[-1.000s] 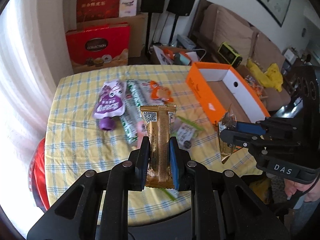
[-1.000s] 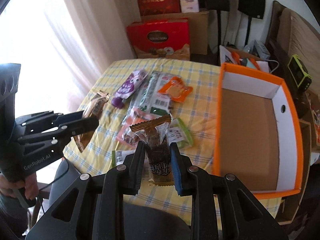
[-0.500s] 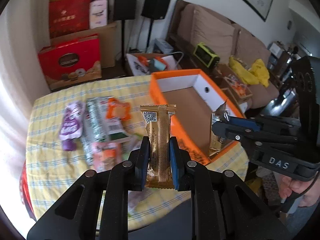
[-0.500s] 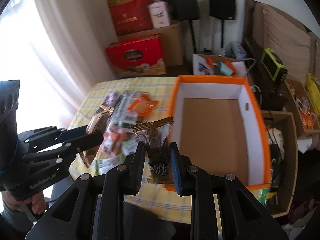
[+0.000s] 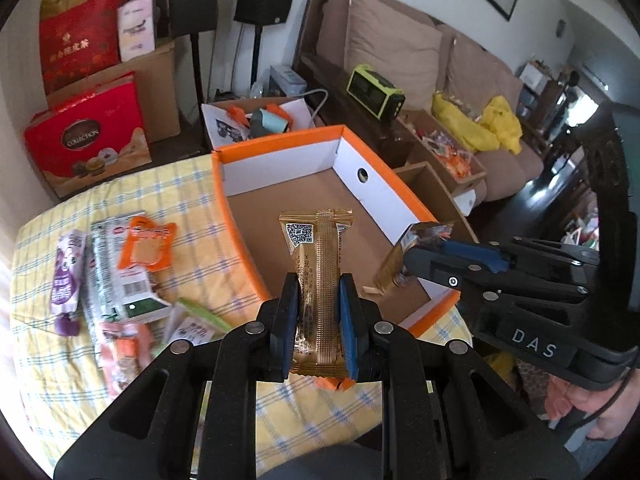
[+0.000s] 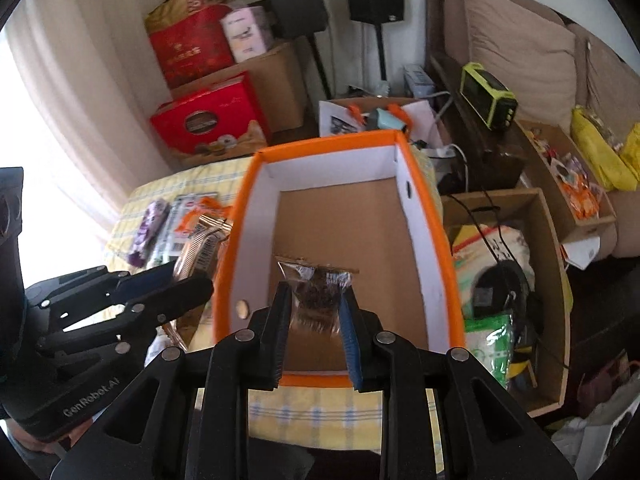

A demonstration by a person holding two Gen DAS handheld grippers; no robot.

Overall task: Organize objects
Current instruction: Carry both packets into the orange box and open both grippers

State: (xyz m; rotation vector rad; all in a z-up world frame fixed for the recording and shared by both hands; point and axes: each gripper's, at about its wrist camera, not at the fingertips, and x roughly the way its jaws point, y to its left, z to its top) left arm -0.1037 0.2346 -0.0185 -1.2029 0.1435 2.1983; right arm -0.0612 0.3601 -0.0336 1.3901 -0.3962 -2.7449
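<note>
Landmark: open cardboard box [image 5: 236, 240] on the table [image 5: 192, 208], at its right end. Nothing lies in the box. Snack packets [image 5: 132, 272] lie on the table left of the box; one tucks vs. its left wall near the front corner. Left gripper [image 5: 319, 316] w/ a snack bar [image 5: 320, 280] sits over the box's near-left corner. Right gripper [image 6: 316, 320] w/ a wrapped snack [image 6: 318, 296] hangs over the box's front part. Behind the box: carton w/ odds [image 5: 256, 120] on the floor. Right of the box: sofa [image 5: 400, 52].
</note>
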